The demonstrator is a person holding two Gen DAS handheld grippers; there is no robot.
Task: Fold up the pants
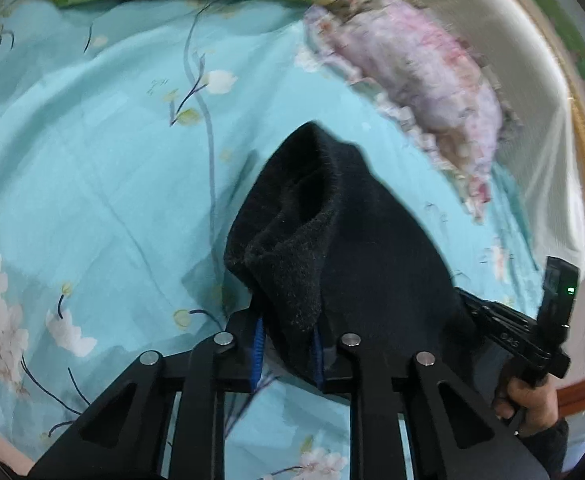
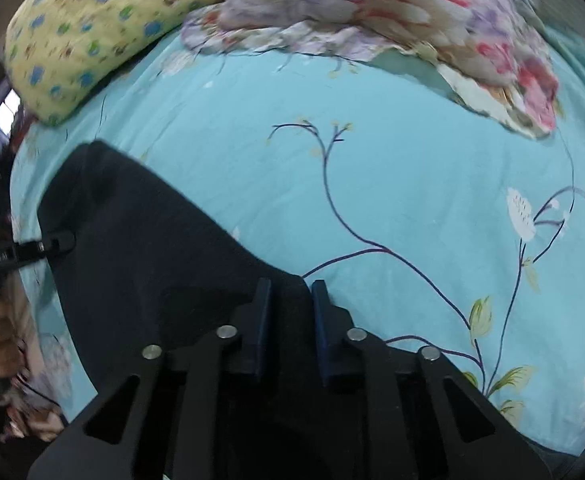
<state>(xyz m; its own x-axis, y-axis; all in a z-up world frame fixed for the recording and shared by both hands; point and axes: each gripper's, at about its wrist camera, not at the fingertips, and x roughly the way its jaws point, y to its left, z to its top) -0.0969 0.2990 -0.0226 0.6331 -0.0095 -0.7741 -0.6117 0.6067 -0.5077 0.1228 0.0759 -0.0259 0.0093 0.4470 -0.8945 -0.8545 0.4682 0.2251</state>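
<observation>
Both pairs of jaws are clamped on the same dark garment. On the left, the left gripper [image 1: 288,344] has its blue-padded fingers [image 1: 257,354] closed down on a bunched edge of the black pants [image 1: 332,248], with only the thickness of the cloth between them. Above the fingers the fabric stands up in a rumpled peak with its fuzzy inner side showing, lifted off the turquoise flowered bedsheet [image 1: 92,168]. From there the pants stretch away to the right, toward the right gripper [image 1: 504,332], whose black body and the hand [image 1: 532,400] holding it show at the right edge of the left wrist view.

In the right wrist view, the left gripper [image 2: 58,242] pokes in from the left edge and meets the far side of the pants [image 2: 152,240]. The cloth spreads as a wide dark sheet from there down to the right gripper [image 2: 290,304], whose fingers [image 2: 262,320] pinch a corner of it, the jaws nearly closed with fabric filling the gap. Whether that spread part rests on the bedsheet [image 2: 412,200] or hangs just above it is not clear.

Farther back on the bed, a yellow patterned pillow [image 2: 80,32] lies at the left and a crumpled pink-and-lilac floral quilt [image 2: 412,12] at the right, both well apart from the pants.
</observation>
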